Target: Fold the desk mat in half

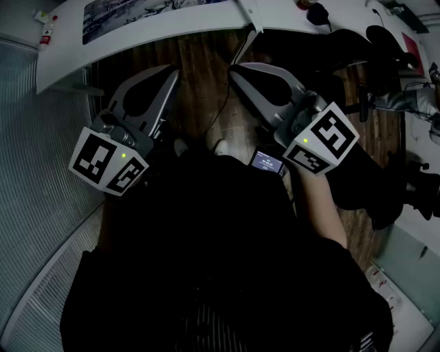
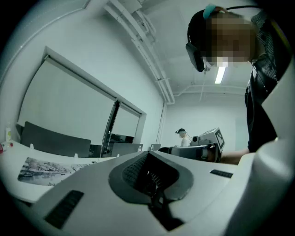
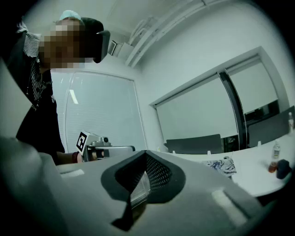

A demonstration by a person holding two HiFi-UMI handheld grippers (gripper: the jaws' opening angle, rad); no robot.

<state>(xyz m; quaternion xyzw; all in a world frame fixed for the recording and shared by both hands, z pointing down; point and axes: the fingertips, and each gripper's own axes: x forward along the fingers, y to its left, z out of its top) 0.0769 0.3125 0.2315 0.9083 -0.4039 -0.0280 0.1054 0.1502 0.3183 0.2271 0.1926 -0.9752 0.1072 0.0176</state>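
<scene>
**A:** Where is the desk mat (image 1: 148, 17) from where you stand?

**B:** It lies ahead of me, flat on the white counter (image 1: 62, 58). Its long axis runs side to side along the counter's near edge. I hold both tools low and close to my body, over the wooden floor (image 1: 203, 69). Neither one reaches the counter yet, so both are well apart from the mat.

**A:** What are the tools holding?

**B:** Nothing. The jaws of my left tool (image 1: 173, 72) are closed tip to tip with nothing between them. My right tool (image 1: 234, 69) is also fully closed and empty.

**A:** Which one is nearer the mat?

**B:** I judge the left one to be nearer. The two tools angle in towards each other. From the left tool (image 2: 147, 153) the printed mat (image 2: 46, 168) shows off to its left. From the right tool (image 3: 145, 152) the mat (image 3: 221, 167) shows off to its right, further away. In the head view the left tip points at about the middle of the mat's length. The right tip points near the mat's right-hand end.

**A:** So what does the next move depend on?

**B:** As I see it, both tools need to go forward and spread apart along that long axis, one towards each end of the mat. They would also need to open their jaws before they can grip an edge.
</scene>
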